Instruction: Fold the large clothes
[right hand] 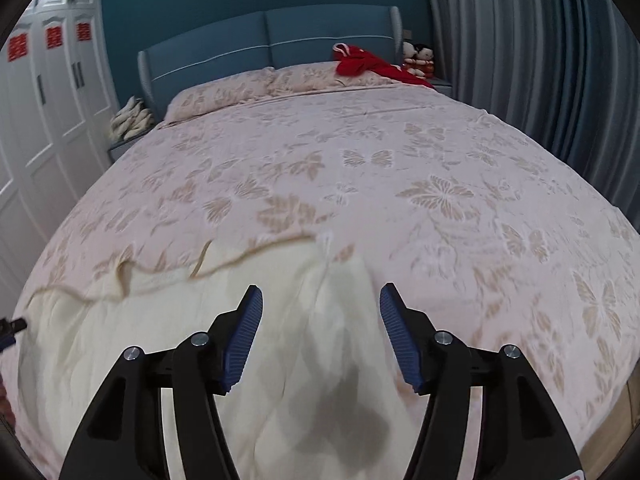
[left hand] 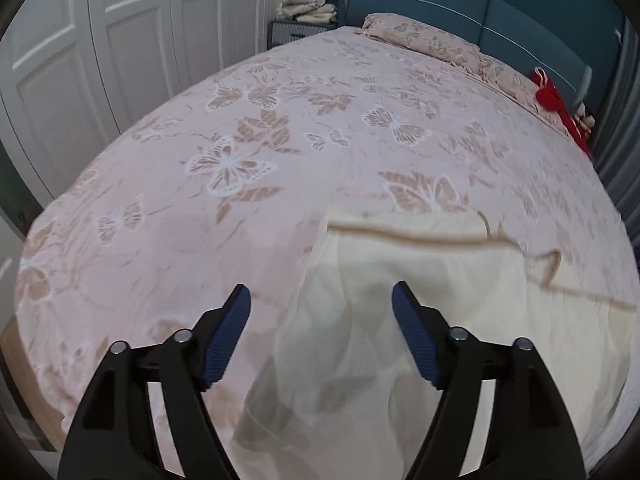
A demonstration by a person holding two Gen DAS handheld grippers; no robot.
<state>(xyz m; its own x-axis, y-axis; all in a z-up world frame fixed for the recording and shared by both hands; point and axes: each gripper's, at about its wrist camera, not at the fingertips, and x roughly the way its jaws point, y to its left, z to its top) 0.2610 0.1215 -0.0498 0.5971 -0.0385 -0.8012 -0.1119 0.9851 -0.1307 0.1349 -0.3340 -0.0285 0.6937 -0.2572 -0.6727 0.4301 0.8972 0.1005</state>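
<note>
the left hand-held gripper point(left hand: 321, 300) is spread wide, with nothing between its blue pads point(left hand: 228, 340), and it hangs above the left part of a cream garment point(left hand: 420, 300). the right hand-held gripper point(right hand: 321, 300) is also spread wide and holds nothing; it hangs above the right part of the same cream garment point(right hand: 200, 340), and its dark shadow falls on the cloth between the fingers. the garment lies flat on the near end of the bed point(left hand: 280, 128), with a thin tan trim along its far edge, and it looks a little blurred. the bed point(right hand: 400, 160) has a pink cover with butterfly and leaf patterns. at the far end there are pillows point(right hand: 240, 88) in the same pattern and a blue headboard point(right hand: 260, 44). a red cloth point(right hand: 368, 62) lies on the far right corner, close to two small dolls point(right hand: 418, 58). white wardrobe doors point(right hand: 44, 120) stand on the left side and grey curtains point(right hand: 540, 60) hang on the right. a pile of pale folded things point(left hand: 308, 8) rests on a nightstand beside the headboard.
</note>
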